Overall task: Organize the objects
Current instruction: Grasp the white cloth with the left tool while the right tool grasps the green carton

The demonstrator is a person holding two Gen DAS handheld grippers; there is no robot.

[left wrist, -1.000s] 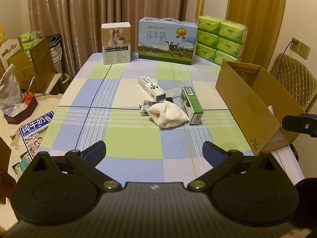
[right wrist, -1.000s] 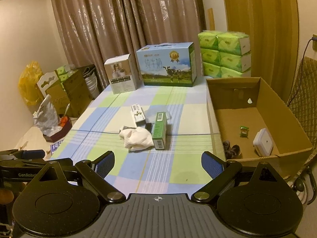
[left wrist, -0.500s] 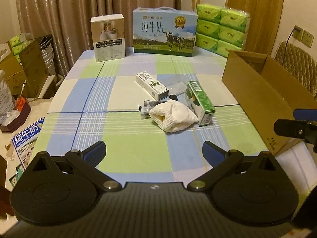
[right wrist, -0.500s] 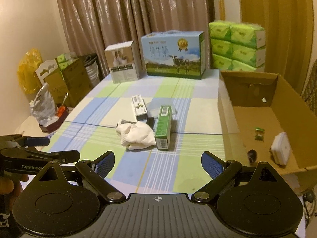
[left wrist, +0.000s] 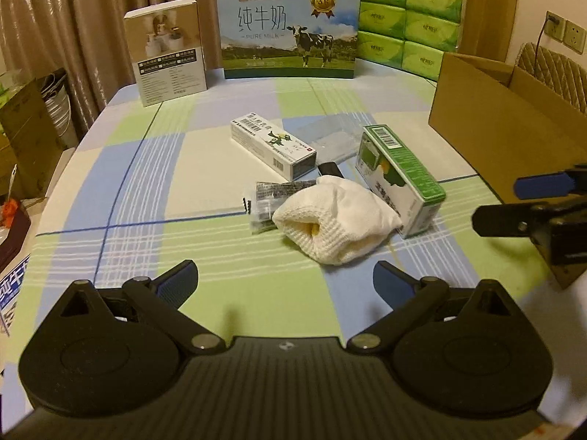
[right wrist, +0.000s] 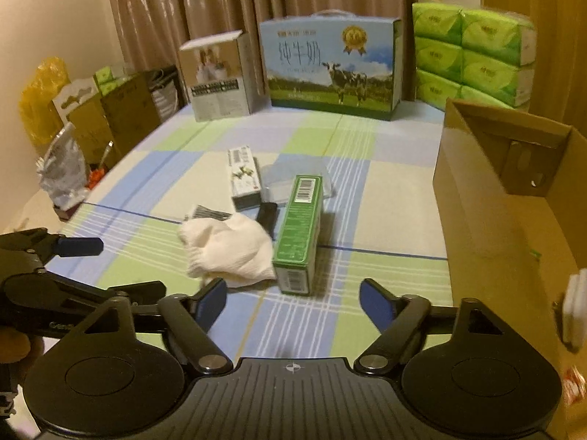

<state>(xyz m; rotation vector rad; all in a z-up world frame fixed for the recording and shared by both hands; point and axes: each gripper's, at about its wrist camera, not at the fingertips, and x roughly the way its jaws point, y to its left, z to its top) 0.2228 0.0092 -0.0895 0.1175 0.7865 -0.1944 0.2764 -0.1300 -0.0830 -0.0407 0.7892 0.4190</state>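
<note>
A small pile lies mid-table on the checked cloth: a white knit sock (left wrist: 337, 220) (right wrist: 227, 245), a green carton (left wrist: 401, 179) (right wrist: 299, 227), a white carton (left wrist: 273, 145) (right wrist: 244, 176), a dark foil packet (left wrist: 273, 198), a small black item (right wrist: 267, 214) and a clear plastic lid (left wrist: 330, 135). My left gripper (left wrist: 286, 280) is open and empty, just short of the sock. My right gripper (right wrist: 291, 299) is open and empty, close in front of the green carton. An open cardboard box (left wrist: 488, 117) (right wrist: 513, 198) stands at the right.
A blue milk gift box (left wrist: 288, 31), a white product box (left wrist: 168, 51) and stacked green tissue packs (left wrist: 407, 11) line the table's far edge. Cardboard boxes and bags (right wrist: 84, 110) crowd the floor at the left. A white item (right wrist: 574, 311) lies in the cardboard box.
Both grippers have moved forward and lower toward the pile, which now looks much larger. Both have stayed open. Nothing on the table has moved.
</note>
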